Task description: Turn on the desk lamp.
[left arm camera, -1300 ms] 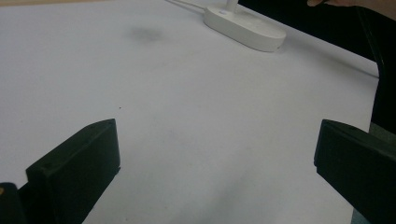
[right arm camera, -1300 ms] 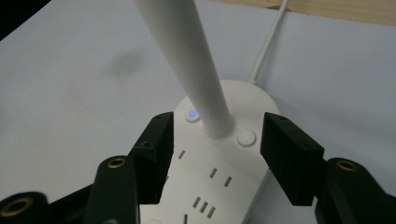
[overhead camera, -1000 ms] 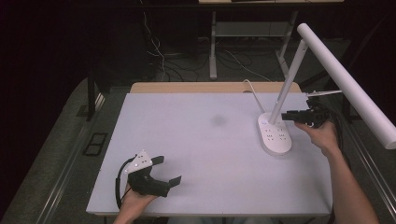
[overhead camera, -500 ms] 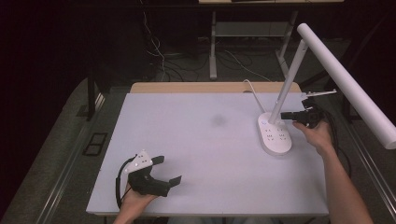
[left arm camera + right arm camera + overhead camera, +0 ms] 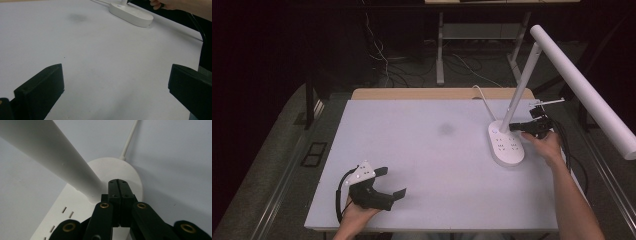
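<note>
We count one desk lamp (image 5: 532,107) on the white worktop (image 5: 432,165), standing in the right half of the high view. It has one oval white base (image 5: 506,145), one slanted stem (image 5: 518,92) rising toward the upper right, and one long cylindrical head (image 5: 584,90) running down to the right edge of the frame. One white cable (image 5: 482,97) leaves the far end of the base toward the wooden back edge of the worktop. We count two grippers. The right gripper (image 5: 517,126), held in one hand (image 5: 547,147) entering from the lower right, points leftward at the foot of the stem, over the far end of the base. In the right gripper view its two black jaws are pressed flat together with nothing between them, having just finished closing, and their tips (image 5: 120,185) sit at the point where the stem (image 5: 50,152) joins the base (image 5: 125,170); we cannot tell whether they touch it. Several small slots (image 5: 67,212) show at the lower left of that frame. The left gripper (image 5: 387,185) rests low at the lower left of the high view, well apart from the lamp. In the left gripper view its two jaws stand wide apart at the bottom corners, holding nothing, with bare worktop (image 5: 105,75) between them and the lamp base (image 5: 131,15) at the upper right. One faint grey smudge (image 5: 445,129) marks the worktop centre.
</note>
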`<state>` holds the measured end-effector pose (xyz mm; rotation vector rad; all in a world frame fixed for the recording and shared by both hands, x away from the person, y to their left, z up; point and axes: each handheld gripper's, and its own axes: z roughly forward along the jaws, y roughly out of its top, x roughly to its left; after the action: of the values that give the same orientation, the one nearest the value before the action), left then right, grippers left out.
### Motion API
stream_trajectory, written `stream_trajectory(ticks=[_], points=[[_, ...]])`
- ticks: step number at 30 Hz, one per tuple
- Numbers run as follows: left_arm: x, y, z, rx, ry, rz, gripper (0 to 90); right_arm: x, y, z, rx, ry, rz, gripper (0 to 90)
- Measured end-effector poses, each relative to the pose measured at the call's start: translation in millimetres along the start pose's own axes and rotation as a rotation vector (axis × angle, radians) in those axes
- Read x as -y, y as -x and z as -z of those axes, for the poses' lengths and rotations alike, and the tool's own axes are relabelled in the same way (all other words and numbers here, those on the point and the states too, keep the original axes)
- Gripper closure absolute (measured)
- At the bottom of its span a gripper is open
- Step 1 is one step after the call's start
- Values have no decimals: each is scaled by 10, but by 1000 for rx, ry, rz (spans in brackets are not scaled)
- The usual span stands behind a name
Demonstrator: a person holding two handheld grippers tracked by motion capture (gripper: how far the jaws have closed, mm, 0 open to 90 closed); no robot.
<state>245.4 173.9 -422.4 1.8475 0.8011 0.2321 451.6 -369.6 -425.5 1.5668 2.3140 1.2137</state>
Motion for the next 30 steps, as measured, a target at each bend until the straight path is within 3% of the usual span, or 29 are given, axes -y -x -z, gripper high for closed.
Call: stream_trajectory(ticks=[12, 15, 21, 24, 30], points=[[0, 7, 0, -1, -1, 0, 0, 30, 22, 6, -3, 17, -5, 899], [-1, 9, -5, 0, -4, -4, 0, 36, -2, -1, 24, 20, -12, 900], [0, 12, 2, -3, -6, -9, 0, 85, -12, 21, 25, 20, -20, 900], [1, 10, -2, -3, -5, -5, 0, 84, -41, 37, 49, 13, -3, 900], [2, 8, -8, -5, -6, -1, 0, 68, -76, 56, 32, 33, -4, 900]])
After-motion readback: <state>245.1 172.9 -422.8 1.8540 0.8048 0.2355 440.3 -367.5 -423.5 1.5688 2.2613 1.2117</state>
